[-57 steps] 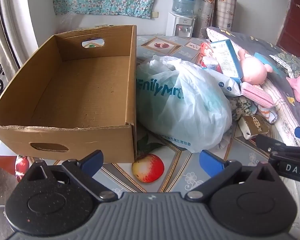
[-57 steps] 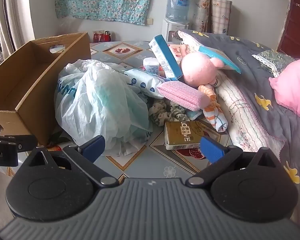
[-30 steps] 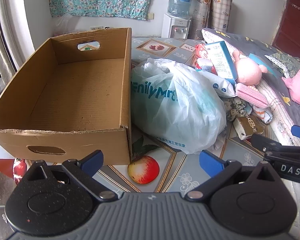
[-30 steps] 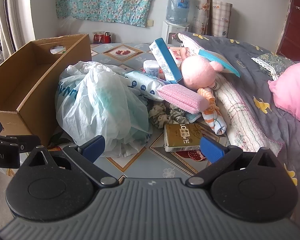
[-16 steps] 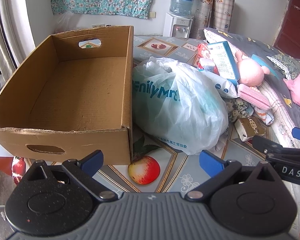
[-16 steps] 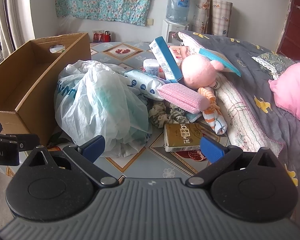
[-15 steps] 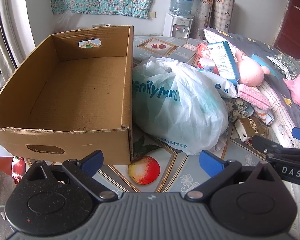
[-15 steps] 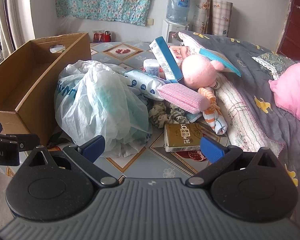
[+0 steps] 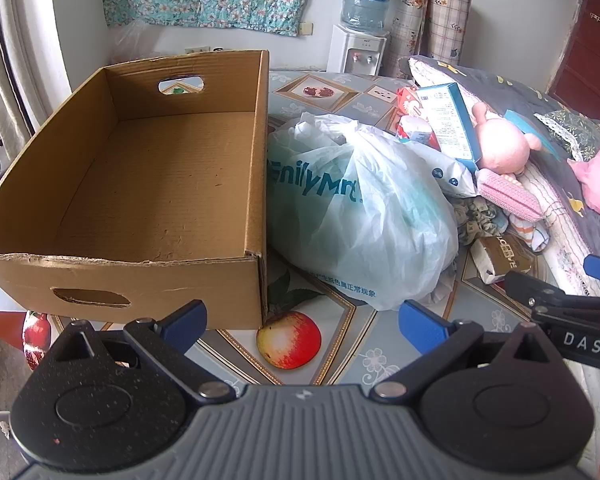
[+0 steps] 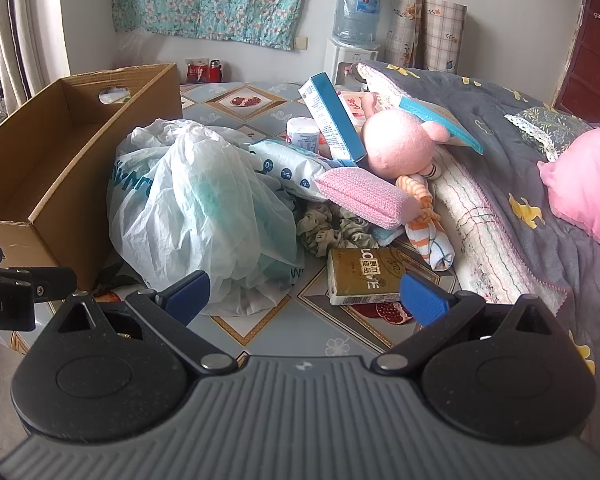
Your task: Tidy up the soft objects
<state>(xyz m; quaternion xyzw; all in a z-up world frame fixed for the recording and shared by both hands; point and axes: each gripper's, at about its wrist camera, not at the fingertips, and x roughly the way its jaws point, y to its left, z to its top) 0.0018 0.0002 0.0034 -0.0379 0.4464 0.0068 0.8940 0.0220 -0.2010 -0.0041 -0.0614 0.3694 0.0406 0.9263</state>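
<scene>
Both grippers, left gripper (image 9: 302, 318) and right gripper (image 10: 304, 290), wide and empty; we have sorted nothing. Cardboard box (image 9: 160, 184) empty, plush toy (image 10: 400, 146) in the counter pile; next, reach it.

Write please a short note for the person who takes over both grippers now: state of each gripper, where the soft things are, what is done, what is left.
Left gripper: open, holds nothing, in front of the cardboard box.
Right gripper: open, holds nothing, facing the pile.
Box: nothing inside, on the table left of the plastic bag.
Soft things, all outside the box: pink plush toy, pink knitted pouch, scrunchies, striped cloth, beside the bag.
Done: nothing packed yet.
Left: probably move the soft things into the box; hard cartons like the gold box likely stay out.
</scene>
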